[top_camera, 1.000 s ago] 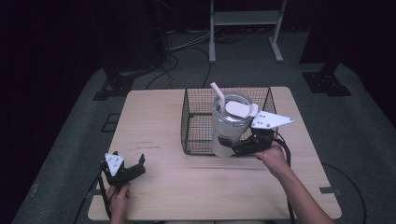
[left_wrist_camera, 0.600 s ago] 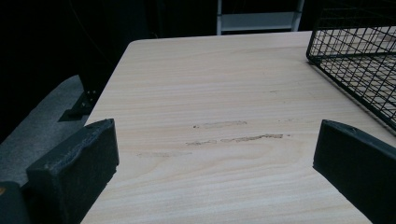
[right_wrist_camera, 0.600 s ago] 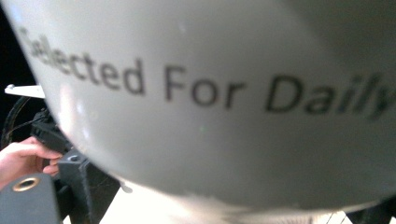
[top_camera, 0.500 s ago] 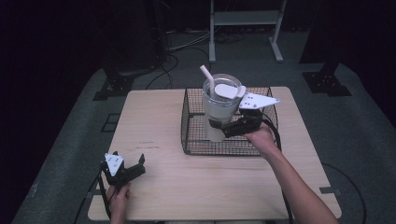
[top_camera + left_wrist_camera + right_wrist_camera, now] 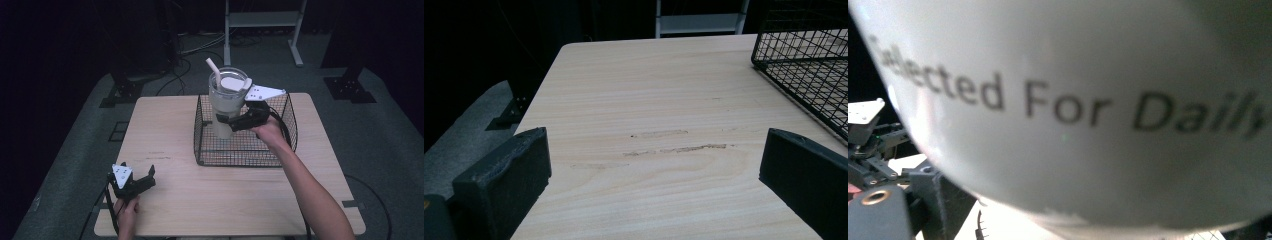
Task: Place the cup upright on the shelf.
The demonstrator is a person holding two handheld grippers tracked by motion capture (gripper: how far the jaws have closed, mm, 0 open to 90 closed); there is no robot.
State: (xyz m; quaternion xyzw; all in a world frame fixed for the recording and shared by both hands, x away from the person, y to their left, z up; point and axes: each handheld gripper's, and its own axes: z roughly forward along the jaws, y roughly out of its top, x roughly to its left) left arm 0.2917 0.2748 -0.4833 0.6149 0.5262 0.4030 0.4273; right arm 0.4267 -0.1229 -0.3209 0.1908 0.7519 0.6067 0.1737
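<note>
Tumbler (image 5: 226,107) has come up since the two earlier high-view pictures: a second ago it sat low at the near right of the wire basket (image 5: 287,127), half a second ago it was rising, and now you have it held upright above the basket's middle-left part, its base around rim height or a bit below, hard to say through the mesh. Your right gripper (image 5: 227,121) is clamped across the lower body of the cup, jaws closed on it from the right side, grey plate sticking out to the right. In the right gripper view the white wall of the tumbler (image 5: 1088,110) sits right up against the camera with printed lettering reading "Selected For Daily", so the grip is tight and close. Straw (image 5: 214,67) leans up and left out of the lid (image 5: 231,83), lid looks seated. Your left gripper (image 5: 142,184) rests at the near left of the table (image 5: 165,135), jaws spread wide with nothing between them; the left gripper view shows bare wood and scuff marks between the two black jaws, basket corner (image 5: 804,65) off to the right. It hasn't budged across the three pictures. My read: the lift out of the basket is under way and nearly clears the rim, so what's left is carrying it over the wall and setting it down on open tabletop. Watch the base on the wire edge, and the top-heavy cup tipping in a low grip.
</note>
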